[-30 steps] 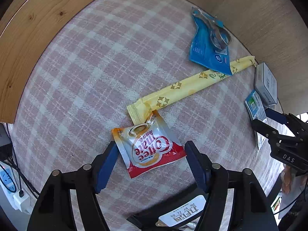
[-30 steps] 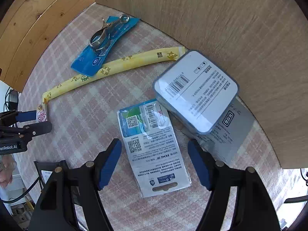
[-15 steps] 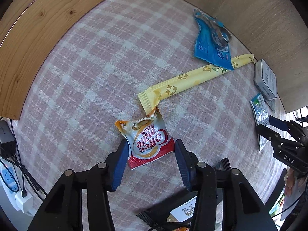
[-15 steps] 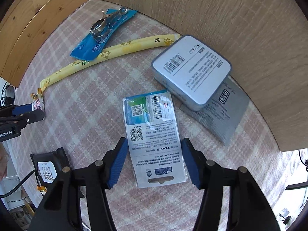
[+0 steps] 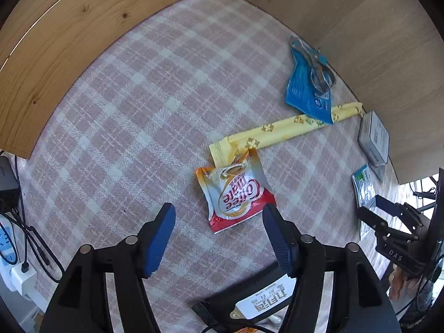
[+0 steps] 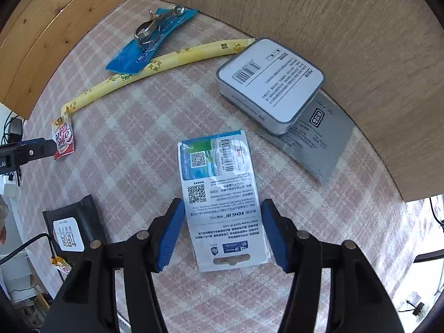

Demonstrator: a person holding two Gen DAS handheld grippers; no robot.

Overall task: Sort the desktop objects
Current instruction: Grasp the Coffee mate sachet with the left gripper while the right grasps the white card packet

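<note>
Left gripper [image 5: 219, 223], jaws just reopened and spread, hovers with the Coffee-mate sachet [image 5: 234, 194] just ahead of them; right gripper [image 6: 222, 229], jaws narrowed yet apart, straddles the flat barcode packet [image 6: 222, 194].

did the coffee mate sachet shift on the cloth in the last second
No. The coffee mate sachet still has its top corner on the yellow tea stick's folded end; only the camera moved.

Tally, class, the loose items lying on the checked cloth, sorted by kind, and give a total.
Sachets and stick packs: 3 – Coffee-mate sachet, yellow tea stick, blue sachet
Flat retail packets: 3 – white card packet, grey packet, black packet
Boxes: 1 – white box
Metal clips: 1 – clip
Total: 8
</note>
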